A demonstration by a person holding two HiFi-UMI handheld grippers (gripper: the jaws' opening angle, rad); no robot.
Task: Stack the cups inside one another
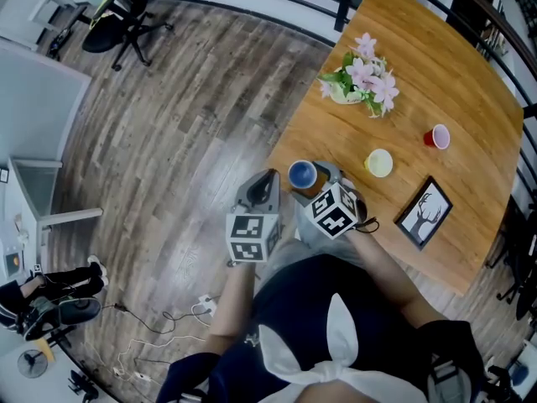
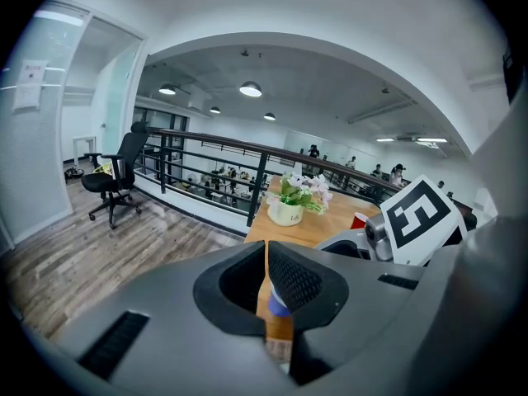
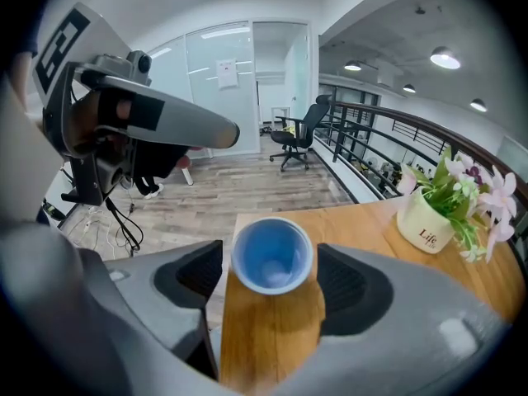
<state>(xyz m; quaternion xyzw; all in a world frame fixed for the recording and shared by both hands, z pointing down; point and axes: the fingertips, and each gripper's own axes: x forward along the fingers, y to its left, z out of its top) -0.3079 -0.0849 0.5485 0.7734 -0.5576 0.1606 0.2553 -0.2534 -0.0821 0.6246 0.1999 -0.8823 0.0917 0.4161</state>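
The left gripper (image 2: pixel 266 254) is empty, its jaws almost together, just off the table's (image 1: pixel 436 65) near-left edge. The right gripper (image 3: pixel 271 258) has its jaws wide apart around the blue cup (image 3: pixel 272 252) without pressing it. Farther right stand the yellow cup (image 1: pixel 379 163), then the red cup (image 1: pixel 437 137).

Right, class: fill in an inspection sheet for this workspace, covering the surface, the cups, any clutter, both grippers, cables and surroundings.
Surface: wooden table, no spills seen.
Job's things: blue cup near the front edge, yellow cup and red cup; all upright, apart, none stacked.
Clutter: potted flowers; picture frame near the right edge.
Grippers: left gripper shut and empty, over the floor beside the table. Right gripper open, the blue cup between its jaws, pads not touching it.
Cables: loose cables on the floor.
Surroundings: plank floor, office chair, railing.
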